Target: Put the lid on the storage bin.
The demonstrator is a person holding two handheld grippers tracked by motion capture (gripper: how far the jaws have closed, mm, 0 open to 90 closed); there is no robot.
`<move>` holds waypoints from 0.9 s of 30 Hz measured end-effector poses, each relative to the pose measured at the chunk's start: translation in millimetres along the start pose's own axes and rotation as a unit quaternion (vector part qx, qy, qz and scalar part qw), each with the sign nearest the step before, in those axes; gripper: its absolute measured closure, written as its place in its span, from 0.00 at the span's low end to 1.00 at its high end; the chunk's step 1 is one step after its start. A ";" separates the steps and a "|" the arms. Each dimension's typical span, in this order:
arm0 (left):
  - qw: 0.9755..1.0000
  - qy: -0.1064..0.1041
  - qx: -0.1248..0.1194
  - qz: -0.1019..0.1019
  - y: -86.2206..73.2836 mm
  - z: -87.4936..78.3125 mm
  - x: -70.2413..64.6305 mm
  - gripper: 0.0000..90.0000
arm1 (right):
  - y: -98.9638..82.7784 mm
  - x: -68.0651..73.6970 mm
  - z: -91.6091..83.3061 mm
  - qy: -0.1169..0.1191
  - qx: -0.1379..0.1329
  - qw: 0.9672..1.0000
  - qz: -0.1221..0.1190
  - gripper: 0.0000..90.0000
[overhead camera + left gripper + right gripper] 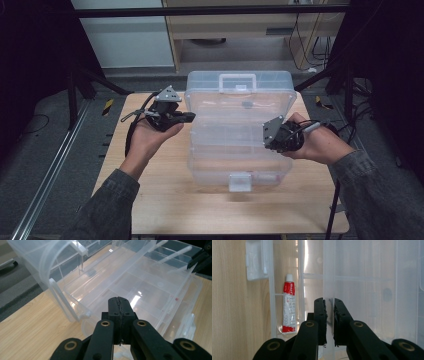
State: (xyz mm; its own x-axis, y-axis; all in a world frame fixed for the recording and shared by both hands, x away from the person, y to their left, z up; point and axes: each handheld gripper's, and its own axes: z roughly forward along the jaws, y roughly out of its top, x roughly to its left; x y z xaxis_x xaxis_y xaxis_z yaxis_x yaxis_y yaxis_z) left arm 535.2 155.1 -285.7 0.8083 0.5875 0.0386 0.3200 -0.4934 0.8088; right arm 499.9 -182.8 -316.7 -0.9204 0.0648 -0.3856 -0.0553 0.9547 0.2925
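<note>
Pale wood tabletop (165,200): a light, grained surface is seen nearest the person, with grey sleeves and both hands brought in from the bottom edge of the high view.

Latch: a clear plastic clasp (240,181) is set at the middle of the box's near edge.

Left tool (187,117): it is held in an upturned palm just beside the box's left edge. In the left gripper view its black jaws are seen pressed fully together, with nothing between them, and are pointed across the open trays.

Right tool (329,312): it is held at the right side of the box. In the right gripper view its jaws are clamped on a thin, clear plastic wall (328,277), which is seen running upward from between the pads.

Box: a large, clear plastic organiser box with divided compartments (235,135) is placed at the middle of the tabletop and is reached from both sides.

Tube: a small red and white tube with a white cap (288,307) is seen through the plastic in the right gripper view, lying in a narrow compartment to the left of the gripped wall.

Handle: a white-edged carrying handle (237,80) is set on the far part of the box.

Floor: grey flooring and black frame legs are seen beyond the tabletop.
</note>
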 end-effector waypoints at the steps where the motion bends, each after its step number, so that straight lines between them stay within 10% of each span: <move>1: 1.000 0.002 -0.001 0.000 0.6 -0.2 0.7 1.00 | 0.3 0.5 0.1 -0.001 0.001 1.000 0.000 0.92; 27: 1.000 0.003 -0.002 -0.010 -1.2 -2.1 2.1 1.00 | -4.8 15.0 4.2 0.006 0.001 1.000 -0.003 0.93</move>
State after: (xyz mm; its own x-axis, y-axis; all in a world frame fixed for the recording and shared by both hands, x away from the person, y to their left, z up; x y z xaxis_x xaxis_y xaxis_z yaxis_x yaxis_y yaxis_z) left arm 535.4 158.2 -285.3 0.7989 0.6010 0.0257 0.3339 -0.4787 0.8120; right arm 488.0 -185.2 -327.6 -0.9246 0.0554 -0.3768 -0.0605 0.9554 0.2890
